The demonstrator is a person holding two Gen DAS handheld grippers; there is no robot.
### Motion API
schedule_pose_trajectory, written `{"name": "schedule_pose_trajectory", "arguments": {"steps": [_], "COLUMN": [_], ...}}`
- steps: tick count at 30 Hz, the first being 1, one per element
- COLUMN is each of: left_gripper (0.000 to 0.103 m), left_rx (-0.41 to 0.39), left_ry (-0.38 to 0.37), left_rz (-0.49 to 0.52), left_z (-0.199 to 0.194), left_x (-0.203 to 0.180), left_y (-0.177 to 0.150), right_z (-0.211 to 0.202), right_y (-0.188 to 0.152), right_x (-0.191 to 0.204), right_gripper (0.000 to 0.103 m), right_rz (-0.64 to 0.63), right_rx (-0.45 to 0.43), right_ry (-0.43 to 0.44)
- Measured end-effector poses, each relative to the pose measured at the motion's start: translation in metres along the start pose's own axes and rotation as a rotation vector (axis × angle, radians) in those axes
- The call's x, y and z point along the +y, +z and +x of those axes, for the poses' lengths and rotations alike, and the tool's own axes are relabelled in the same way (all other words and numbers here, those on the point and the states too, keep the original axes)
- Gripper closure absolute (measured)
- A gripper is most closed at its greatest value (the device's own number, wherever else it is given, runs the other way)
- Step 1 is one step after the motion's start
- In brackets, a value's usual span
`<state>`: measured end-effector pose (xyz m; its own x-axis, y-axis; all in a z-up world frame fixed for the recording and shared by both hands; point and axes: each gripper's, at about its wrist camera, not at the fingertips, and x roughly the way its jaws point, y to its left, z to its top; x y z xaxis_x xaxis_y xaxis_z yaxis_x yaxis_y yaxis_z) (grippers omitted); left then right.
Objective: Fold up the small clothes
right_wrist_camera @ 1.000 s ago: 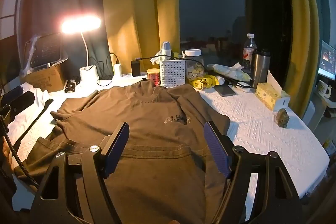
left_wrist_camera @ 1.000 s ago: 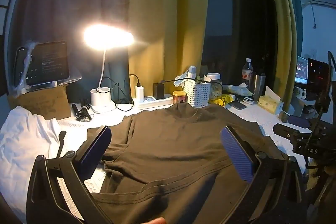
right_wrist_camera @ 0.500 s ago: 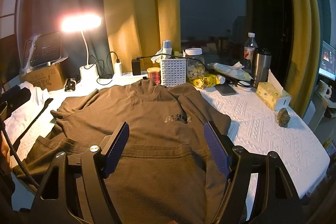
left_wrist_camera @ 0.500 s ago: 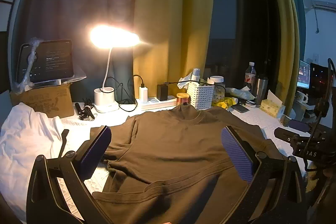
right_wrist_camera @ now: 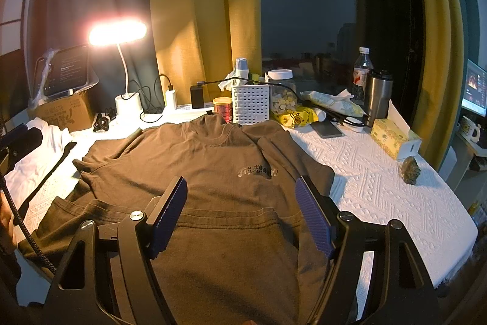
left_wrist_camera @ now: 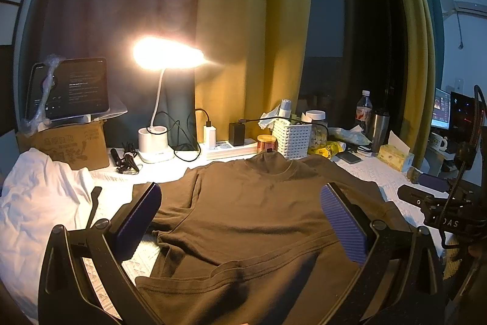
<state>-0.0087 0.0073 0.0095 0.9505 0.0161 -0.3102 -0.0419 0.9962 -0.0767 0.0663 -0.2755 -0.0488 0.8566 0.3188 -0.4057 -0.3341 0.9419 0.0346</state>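
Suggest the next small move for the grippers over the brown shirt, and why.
Probably lower the right gripper onto the folded-over hem of the brown shirt and close on it. The shirt lies spread on the white table cover, collar toward the lamp, not yet folded; both the right and left gripper hover open, holding nothing.

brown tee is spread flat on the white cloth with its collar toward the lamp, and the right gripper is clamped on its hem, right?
Not quite. The right gripper is not clamped: the right wrist view shows its jaws wide apart with nothing pinched. The rest holds: the brown tee lies spread on the white cloth, collar toward the lamp.
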Motion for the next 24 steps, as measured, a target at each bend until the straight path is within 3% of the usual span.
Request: {"name": "schedule_pose_trajectory", "arguments": {"steps": [24], "left_gripper": [0.001], "left_rx": [-0.003], "left_ry": [0.002], "left_rz": [-0.001], "left_z": [-0.0015], "left_x": [0.0012], "left_y": [-0.0032], "right_z": [0.0002], "right_y": [-0.0015], "right_x": [0.0004], "right_gripper": [0.026], "right_rz": [-0.002], "right_rx": [0.004], "right_ry": [-0.001]}}
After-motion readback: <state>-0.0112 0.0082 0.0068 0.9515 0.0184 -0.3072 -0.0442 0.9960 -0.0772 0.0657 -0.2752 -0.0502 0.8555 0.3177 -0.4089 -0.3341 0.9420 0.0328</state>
